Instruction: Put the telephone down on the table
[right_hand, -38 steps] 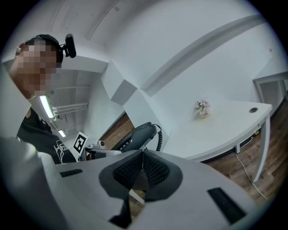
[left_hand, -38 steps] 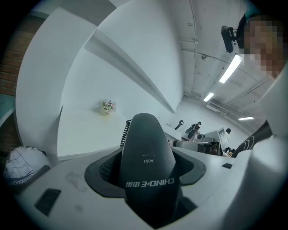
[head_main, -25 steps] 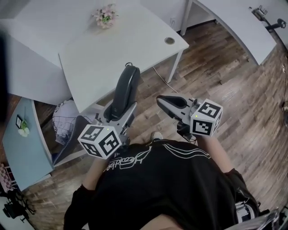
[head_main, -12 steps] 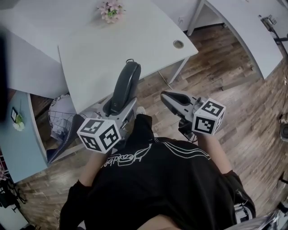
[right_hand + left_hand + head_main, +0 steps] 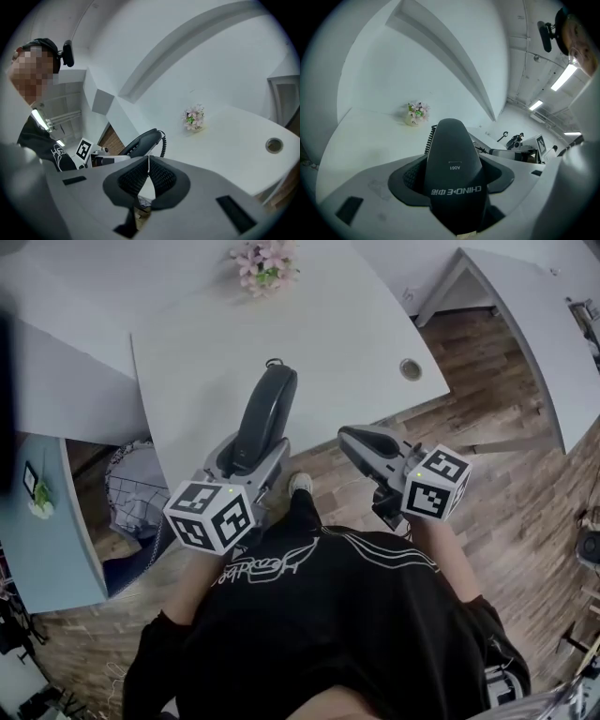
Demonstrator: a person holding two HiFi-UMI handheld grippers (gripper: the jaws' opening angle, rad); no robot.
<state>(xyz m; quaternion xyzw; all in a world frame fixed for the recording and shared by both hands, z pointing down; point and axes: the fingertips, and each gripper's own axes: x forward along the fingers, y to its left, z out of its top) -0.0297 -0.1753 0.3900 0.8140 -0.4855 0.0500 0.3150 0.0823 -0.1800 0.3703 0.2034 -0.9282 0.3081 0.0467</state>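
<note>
Head view puts the desk much nearer than a second ago: you have moved up to it, so the telephone that was over the floor at the desk's front edge now hangs well over the white top, and the flowers and the cable hole have slid to the right of the picture. Your grip has not changed. Your left hand-held gripper has its jaws spread wide and pressed on the near end of the telephone, which fills the gap between them in the left gripper view. Your right hand-held gripper has its jaws closed together with nothing in them and sits just off the desk's front edge, over the floor. The telephone's long axis runs away from you, its far end pointing toward the flowers and leaning slightly right; the right gripper view shows that end raised at a slant, with the cord hanging from it. Counted: one telephone, one cord, one bunch of flowers, one cable hole, two hand-held grippers.
</note>
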